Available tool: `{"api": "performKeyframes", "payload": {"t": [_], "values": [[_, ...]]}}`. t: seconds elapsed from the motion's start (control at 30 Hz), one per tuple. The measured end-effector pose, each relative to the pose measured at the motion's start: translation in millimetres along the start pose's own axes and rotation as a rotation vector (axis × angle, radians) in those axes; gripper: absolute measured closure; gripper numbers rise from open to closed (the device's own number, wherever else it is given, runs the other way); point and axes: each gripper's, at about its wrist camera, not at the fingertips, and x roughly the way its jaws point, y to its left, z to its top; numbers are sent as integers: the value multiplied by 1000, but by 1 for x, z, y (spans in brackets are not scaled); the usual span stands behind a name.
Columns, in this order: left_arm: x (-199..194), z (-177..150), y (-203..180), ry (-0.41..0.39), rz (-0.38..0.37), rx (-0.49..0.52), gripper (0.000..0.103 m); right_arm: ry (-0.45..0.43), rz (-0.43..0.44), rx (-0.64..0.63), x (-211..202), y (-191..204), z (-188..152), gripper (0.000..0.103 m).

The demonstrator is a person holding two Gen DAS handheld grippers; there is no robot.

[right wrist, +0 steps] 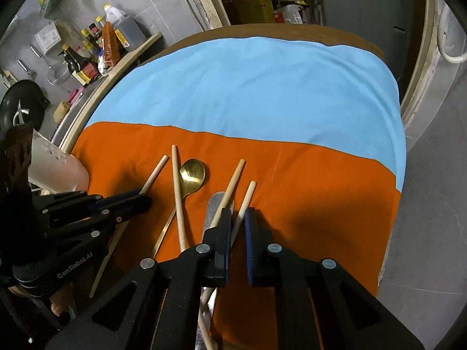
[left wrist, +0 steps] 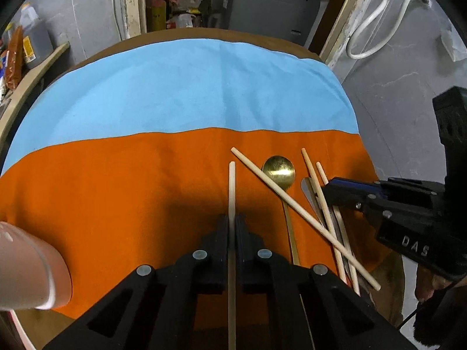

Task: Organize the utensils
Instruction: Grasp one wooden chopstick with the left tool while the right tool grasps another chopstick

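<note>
My left gripper (left wrist: 232, 224) is shut on a pale wooden chopstick (left wrist: 232, 186) that runs straight out between its pads over the orange cloth (left wrist: 116, 189). From the right wrist view, the left gripper (right wrist: 144, 201) holds that chopstick (right wrist: 156, 173) at the left. My right gripper (right wrist: 238, 217) is shut on another chopstick (right wrist: 248, 194). A third chopstick (right wrist: 233, 180) lies across a silver knife (right wrist: 214, 207) beside it. A gold spoon (right wrist: 192, 172) lies between the grippers, with a fourth chopstick (right wrist: 176, 189) slanted over its handle.
A blue cloth (left wrist: 189, 87) covers the far half of the round table. A pale pink cup (left wrist: 29, 265) lies on its side at the table's left edge. Sauce bottles (right wrist: 84, 64) crowd a shelf to the left. Grey wall and white hoses (left wrist: 379, 29) stand at the right.
</note>
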Motion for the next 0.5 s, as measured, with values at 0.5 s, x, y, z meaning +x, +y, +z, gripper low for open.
{"api": "performKeyframes", "payload": {"t": [0.5], "values": [[-20, -2, 9, -90, -45, -115, 98, -27, 31, 156, -12, -4, 1, 99]]}}
